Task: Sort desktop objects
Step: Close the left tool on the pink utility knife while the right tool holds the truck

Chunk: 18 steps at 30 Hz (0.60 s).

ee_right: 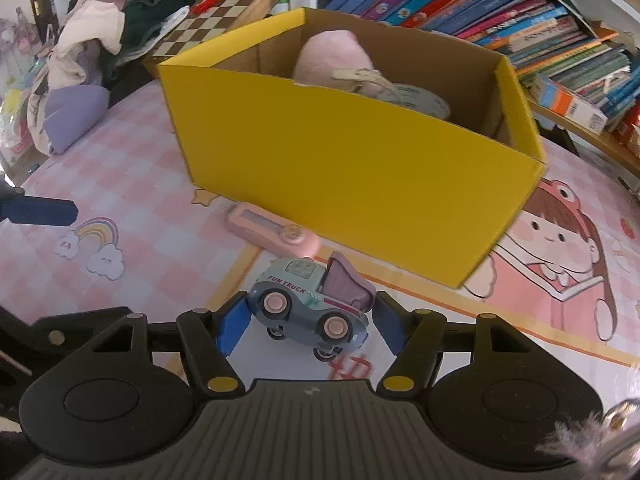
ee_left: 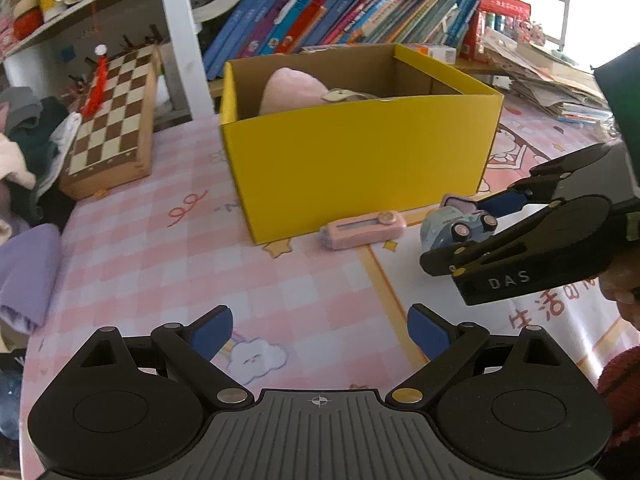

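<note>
A grey-blue toy truck [ee_right: 308, 304] with pink wheels and a lilac tipper sits tilted between the blue pads of my right gripper [ee_right: 310, 324], which is shut on it just above the mat. From the left wrist view the same truck [ee_left: 452, 220] shows in the right gripper [ee_left: 460, 232], right of a pink oblong case [ee_left: 362, 230] lying at the foot of the yellow box [ee_left: 360, 168]. The box [ee_right: 340, 176] holds a pink plush [ee_right: 332, 54] and a round grey item. My left gripper [ee_left: 320, 332] hangs open over the pink checked mat with nothing between its pads.
A folding chessboard [ee_left: 116, 120] leans at the left of the box. Books [ee_left: 340, 12] fill the shelf behind, with stacked papers [ee_left: 552, 80] at the right. A heap of clothes [ee_right: 100, 40] and a purple cloth [ee_left: 28, 272] lie along the left table edge.
</note>
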Available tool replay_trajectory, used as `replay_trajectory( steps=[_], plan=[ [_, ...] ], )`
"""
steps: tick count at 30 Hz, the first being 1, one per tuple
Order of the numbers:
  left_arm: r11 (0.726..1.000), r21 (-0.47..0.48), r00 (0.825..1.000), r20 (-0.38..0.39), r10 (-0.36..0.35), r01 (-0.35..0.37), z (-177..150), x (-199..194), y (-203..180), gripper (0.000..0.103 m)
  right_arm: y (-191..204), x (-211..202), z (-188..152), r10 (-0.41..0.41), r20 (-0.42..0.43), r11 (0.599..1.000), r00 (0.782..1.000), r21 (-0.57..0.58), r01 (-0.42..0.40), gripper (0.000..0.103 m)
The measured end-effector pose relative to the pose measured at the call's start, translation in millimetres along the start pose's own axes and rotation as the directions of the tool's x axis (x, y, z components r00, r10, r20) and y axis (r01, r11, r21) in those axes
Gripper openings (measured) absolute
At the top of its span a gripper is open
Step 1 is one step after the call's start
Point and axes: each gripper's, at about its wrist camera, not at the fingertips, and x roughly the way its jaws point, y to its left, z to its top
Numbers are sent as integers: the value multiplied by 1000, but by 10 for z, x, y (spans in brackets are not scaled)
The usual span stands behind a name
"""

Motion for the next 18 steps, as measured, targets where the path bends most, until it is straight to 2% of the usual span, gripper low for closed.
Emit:
replay_trajectory(
  steps=[8, 14, 18],
  plan=[
    [999, 28, 1000, 7, -26, 26, 172, 226, -217, 96, -346, -151, -154, -52, 11, 997, 999, 56, 52, 65],
    [998, 5, 998, 11, -55, 55, 324, 452, -329, 94, -540, -308, -268, -93, 42, 994, 995, 52, 91, 65],
    [1000, -15, 1000, 6, -11, 11, 422, 621, -364, 92, -611, -412, -309, -112, 79, 994, 991, 25, 110, 65]
  ],
)
